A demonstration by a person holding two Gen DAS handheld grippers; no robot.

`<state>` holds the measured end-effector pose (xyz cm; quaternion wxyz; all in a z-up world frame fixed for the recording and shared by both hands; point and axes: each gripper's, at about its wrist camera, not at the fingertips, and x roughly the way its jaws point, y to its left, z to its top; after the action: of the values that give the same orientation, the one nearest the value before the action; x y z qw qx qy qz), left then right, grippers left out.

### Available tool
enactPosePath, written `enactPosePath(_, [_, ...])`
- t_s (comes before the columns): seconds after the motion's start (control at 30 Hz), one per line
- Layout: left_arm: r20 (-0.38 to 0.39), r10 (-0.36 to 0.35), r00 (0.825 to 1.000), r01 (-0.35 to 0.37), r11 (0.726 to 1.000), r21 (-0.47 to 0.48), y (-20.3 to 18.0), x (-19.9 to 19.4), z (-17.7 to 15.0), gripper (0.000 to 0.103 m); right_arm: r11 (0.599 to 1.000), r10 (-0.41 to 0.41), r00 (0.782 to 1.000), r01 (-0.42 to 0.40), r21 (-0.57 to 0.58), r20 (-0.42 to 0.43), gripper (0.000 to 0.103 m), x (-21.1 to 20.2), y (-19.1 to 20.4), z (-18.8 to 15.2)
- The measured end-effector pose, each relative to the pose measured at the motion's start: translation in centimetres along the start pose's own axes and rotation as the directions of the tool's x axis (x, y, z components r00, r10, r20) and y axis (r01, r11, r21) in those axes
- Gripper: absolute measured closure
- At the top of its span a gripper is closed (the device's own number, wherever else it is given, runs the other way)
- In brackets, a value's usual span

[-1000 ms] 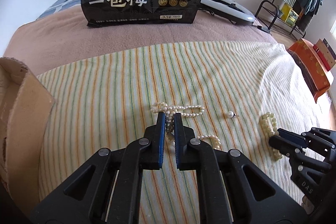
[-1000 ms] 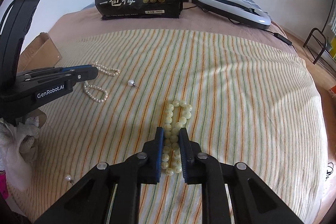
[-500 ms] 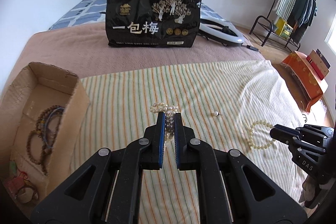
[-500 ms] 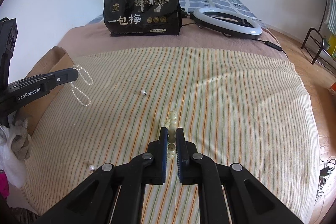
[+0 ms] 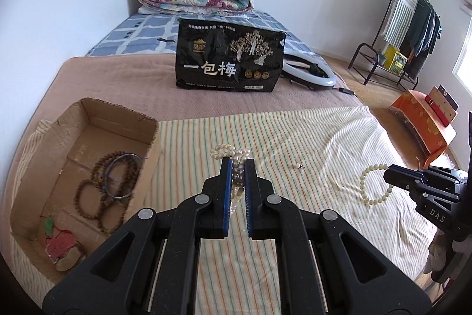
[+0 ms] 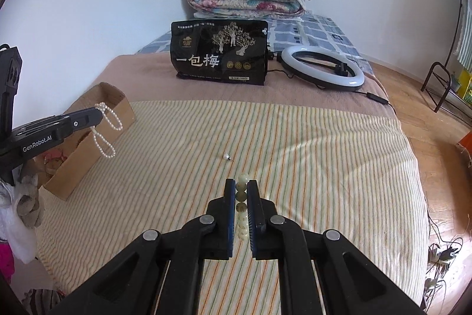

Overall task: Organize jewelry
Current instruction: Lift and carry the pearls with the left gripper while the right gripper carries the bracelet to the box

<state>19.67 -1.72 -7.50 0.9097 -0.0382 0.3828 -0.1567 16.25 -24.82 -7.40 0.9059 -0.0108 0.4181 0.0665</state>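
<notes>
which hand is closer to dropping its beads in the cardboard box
Left. The left gripper holds the pearl strand lifted right beside the cardboard box. The right gripper holds the pale bead bracelet further off, over the striped cloth.

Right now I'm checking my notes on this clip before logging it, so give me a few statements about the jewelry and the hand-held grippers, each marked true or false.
1. The left hand-held gripper holds a pearl strand off the bed. True.
2. The right hand-held gripper is open and empty. False: it is shut on a pale green bead bracelet.
3. The cardboard box already holds brown bead bracelets. True.
4. The loose pearl earring lies inside the box. False: it lies on the striped cloth.
5. The ring light stands upright. False: it lies flat on the bed.
</notes>
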Motion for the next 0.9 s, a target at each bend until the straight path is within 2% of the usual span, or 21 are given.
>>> enactPosePath(0.43, [0.069,0.043,0.997,-0.041,0.999,-0.031,4.6,-5.0,0.6,0.097,0.998,0.040,0.998,-0.037,-0.052,0.053,0.098,-2.1,4.9,2.2])
enactPosePath(0.9, [0.098,0.122,0.988,-0.114,0.990,-0.088,11.0,-7.8,0.2,0.097,0.986,0.119,0.989,-0.107,-0.127,0.087,0.098,-2.4,11.8,5.2])
